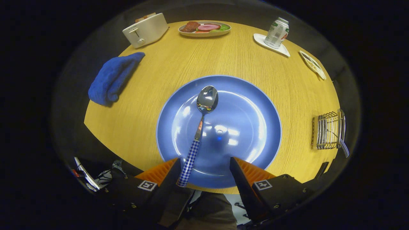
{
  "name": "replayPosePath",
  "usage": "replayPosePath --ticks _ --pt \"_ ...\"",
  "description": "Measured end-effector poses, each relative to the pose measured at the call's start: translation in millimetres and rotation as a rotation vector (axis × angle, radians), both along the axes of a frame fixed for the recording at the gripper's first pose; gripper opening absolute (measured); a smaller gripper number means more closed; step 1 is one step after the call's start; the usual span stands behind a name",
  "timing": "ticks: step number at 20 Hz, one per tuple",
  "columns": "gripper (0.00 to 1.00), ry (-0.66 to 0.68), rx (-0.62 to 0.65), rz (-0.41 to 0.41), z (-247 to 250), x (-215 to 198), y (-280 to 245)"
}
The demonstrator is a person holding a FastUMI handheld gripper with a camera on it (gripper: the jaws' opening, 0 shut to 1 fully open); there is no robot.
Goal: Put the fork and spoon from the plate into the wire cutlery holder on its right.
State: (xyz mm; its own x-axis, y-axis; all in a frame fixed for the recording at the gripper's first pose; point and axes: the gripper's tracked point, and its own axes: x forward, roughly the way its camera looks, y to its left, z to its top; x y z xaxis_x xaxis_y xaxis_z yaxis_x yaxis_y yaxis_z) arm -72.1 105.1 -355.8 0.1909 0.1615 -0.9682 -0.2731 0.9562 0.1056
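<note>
Hand-held gripper (204,167) gapes wide, empty — spoon (200,127) handle's end beside one finger, on the plate (249,105).

The gripper (204,166) has a black body with small screws. Each finger (243,179) carries a square black-and-white marker on its base, with ribbed orange panels alongside the fingers.

Wooden table (159,80), blue plate (249,105), wire holder (329,131), blue cloth (111,78), toaster (145,29), food dish (204,28)
</note>
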Motion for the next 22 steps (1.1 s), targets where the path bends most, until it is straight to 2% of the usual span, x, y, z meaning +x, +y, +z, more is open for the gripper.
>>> replayPosePath --ticks 1,4,5,6,8,10,15,22 --pt "0.94 0.015 0.000 0.000 -4 -1 0" --pt "0.58 0.074 -0.011 0.022 -12 -11 -3" --pt "0.58 0.068 -0.010 0.016 -10 -7 -3" --pt "0.12 0.076 -0.005 0.009 -19 -11 -5" --pt "0.12 0.101 -0.017 0.041 -9 -13 -8" --pt "0.04 0.112 -0.017 0.067 -12 -12 -9" --pt "0.03 0.090 -0.077 0.189 6 -7 -24" --pt "0.03 0.016 -0.143 0.192 55 1 -70"
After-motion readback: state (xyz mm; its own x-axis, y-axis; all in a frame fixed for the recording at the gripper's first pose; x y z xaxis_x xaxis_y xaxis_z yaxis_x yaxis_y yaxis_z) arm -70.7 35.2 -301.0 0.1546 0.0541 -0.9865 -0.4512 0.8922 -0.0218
